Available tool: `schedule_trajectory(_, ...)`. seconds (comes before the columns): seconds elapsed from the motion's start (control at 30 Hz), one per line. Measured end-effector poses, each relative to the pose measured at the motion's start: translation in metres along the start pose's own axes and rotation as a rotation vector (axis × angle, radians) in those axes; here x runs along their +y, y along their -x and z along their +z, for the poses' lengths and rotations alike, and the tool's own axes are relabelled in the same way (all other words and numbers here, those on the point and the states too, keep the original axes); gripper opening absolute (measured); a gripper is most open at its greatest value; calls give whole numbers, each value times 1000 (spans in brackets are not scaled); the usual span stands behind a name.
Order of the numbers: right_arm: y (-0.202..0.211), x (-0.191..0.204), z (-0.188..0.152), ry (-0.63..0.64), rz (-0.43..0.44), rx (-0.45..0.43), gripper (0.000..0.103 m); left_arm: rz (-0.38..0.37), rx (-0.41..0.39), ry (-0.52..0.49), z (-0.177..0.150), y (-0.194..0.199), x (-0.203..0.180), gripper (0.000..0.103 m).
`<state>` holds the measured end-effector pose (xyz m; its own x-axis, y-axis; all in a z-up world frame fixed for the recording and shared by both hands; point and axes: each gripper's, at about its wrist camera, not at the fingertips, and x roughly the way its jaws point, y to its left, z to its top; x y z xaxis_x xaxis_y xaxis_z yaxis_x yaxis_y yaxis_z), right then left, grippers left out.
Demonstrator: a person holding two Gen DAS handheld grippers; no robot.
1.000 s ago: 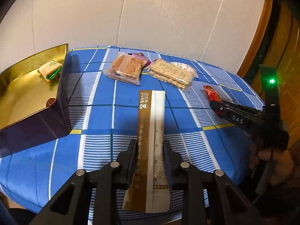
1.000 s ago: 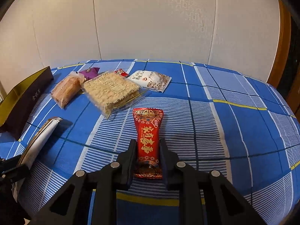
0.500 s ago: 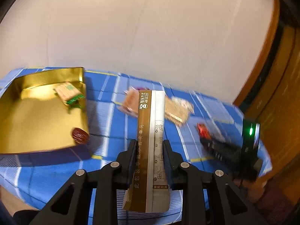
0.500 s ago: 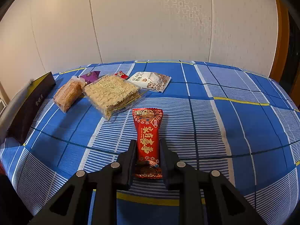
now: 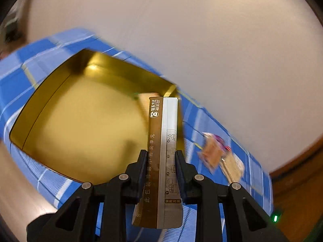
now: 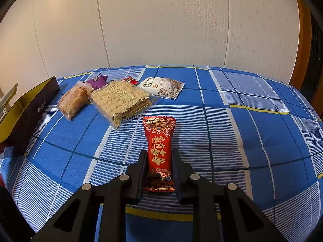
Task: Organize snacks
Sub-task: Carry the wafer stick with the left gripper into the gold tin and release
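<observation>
Your left gripper [image 5: 159, 157] is clenched on a long, narrow sachet [image 5: 162, 141], brown down its left half and silver-white down its right. The brown strip carries a column of white Chinese characters, with a small logo and more white print at the top end; the pale strip shows numbered line drawings, steps 1 to 4. The sachet sticks out past the fingertips and hangs over the right part of an open gold box [image 5: 80, 121], whose shiny inside walls and floor fill the middle of the tilted, blurred left view. A pale packet in the box's far corner is half hidden behind the sachet and too smeared to read.

Your right gripper [image 6: 159, 161] is closed on the lower end of a red candy-style packet [image 6: 160, 141] with large gold Chinese characters, a gold medallion pattern at the top and small flowers along its edges. The packet lies flat on the blue checked tablecloth [image 6: 252, 131].

Further back on the cloth, the clear-wrapped block of dry noodles [image 6: 121, 98] has gold characters printed on the film. Just beside it, to the left, lies a clear pack of brown biscuits [image 6: 73, 100]. Behind them are a purple wrapper [image 6: 97, 80] and a small red one [image 6: 130, 79], neither legible. The white peanut bag [image 6: 162, 86] shows nuts and dark print too small to make out. The box's dark outer wall [image 6: 34, 111] at the left bears three pale characters.
</observation>
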<state>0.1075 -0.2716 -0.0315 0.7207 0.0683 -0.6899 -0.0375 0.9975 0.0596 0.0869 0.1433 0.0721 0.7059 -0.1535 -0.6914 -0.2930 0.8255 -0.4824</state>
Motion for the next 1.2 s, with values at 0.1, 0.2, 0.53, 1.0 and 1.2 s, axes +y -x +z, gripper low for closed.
schedule_trajectory(0.1,0,0,0,0,0,0,24,36,22,70,7,-10,15,28)
schedule_trajectory(0.2,0,0,0,1,-1,0,24,47,52,80,9,-24,16,29)
schedule_trajectory(0.53,0,0,0,6,-3,0,24,88,91,-57,-4,-52,-1,31)
schedule_trajectory(1.0,0,2,0,11,-11,-1,24,198,63,-240,8,-64,-18,24)
schedule_trajectory(1.2,0,1,0,11,-11,0,24,189,-17,-242,-11,-41,-19,25)
